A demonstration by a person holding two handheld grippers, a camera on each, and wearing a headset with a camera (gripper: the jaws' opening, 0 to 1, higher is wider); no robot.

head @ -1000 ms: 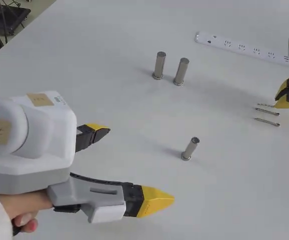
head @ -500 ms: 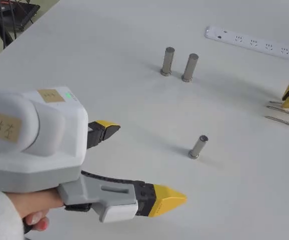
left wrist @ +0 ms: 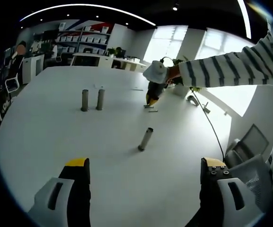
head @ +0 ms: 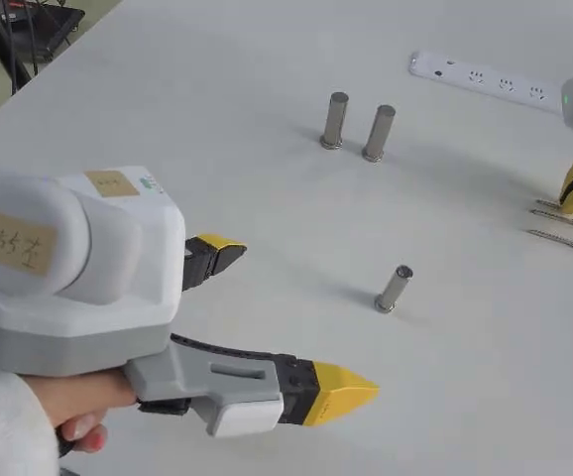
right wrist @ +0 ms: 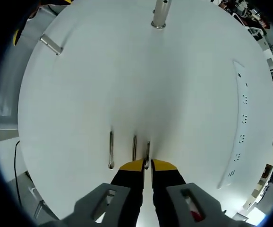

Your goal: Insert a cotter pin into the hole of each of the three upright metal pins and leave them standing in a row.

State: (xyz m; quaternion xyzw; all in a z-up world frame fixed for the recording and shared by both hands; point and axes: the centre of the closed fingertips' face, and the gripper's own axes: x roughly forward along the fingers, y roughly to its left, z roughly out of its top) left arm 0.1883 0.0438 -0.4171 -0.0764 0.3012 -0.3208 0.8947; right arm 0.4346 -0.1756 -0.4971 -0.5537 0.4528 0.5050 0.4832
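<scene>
Three cotter pins (right wrist: 134,149) lie just ahead of R gripper (right wrist: 147,165), jaws pinched on the rightmost's near end, so lift level w/o nudging neighbours; L gripper (left wrist: 146,163) wide open, empty.

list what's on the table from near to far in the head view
lone metal pin → three cotter pins → pair of metal pins → power strip
</scene>
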